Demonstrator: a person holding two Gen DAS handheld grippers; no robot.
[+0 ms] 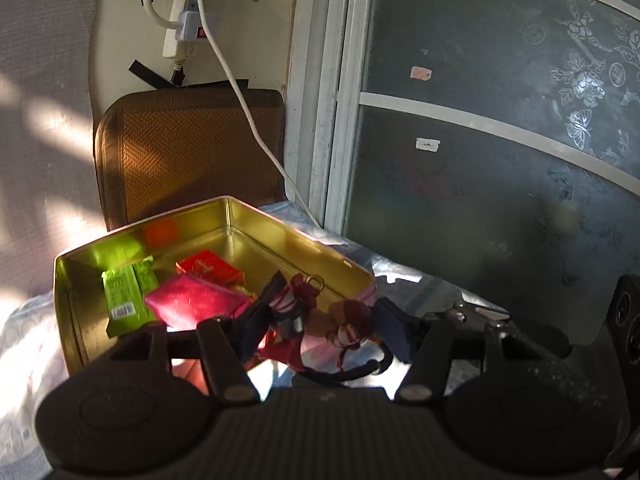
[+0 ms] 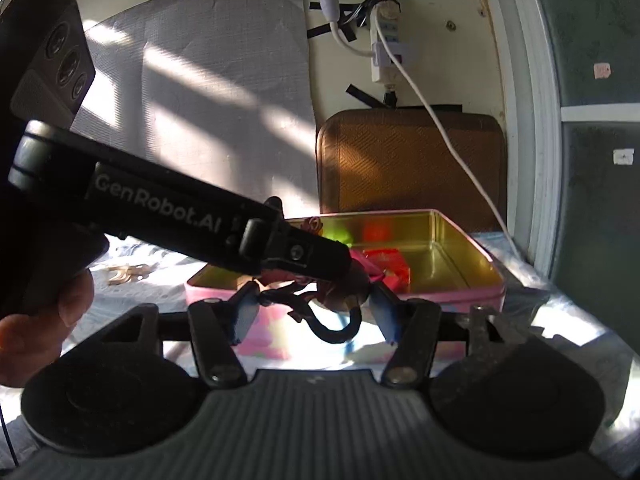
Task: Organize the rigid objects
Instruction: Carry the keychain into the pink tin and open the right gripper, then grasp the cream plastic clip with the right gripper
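Observation:
An open tin box (image 1: 224,204) with a gold inside and pink outside stands on the table; it also shows in the right wrist view (image 2: 460,236). Inside lie a green packet (image 1: 128,296), a red box (image 1: 208,268) and a magenta pouch (image 1: 188,300). My left gripper (image 1: 320,320) is shut on a small figurine (image 1: 344,328) with red-brown hair and a key ring, at the tin's near right corner. My right gripper (image 2: 316,308) is open around the same figurine (image 2: 328,300), whose black curved tail hangs down. The left gripper's arm (image 2: 180,216) crosses the right wrist view.
A brown woven cushion (image 1: 188,152) leans on the wall behind the tin. A white power strip (image 1: 184,28) and cable (image 1: 256,136) hang on the wall. A frosted glass door (image 1: 480,140) stands at the right. The table has a patterned plastic cover (image 1: 404,280).

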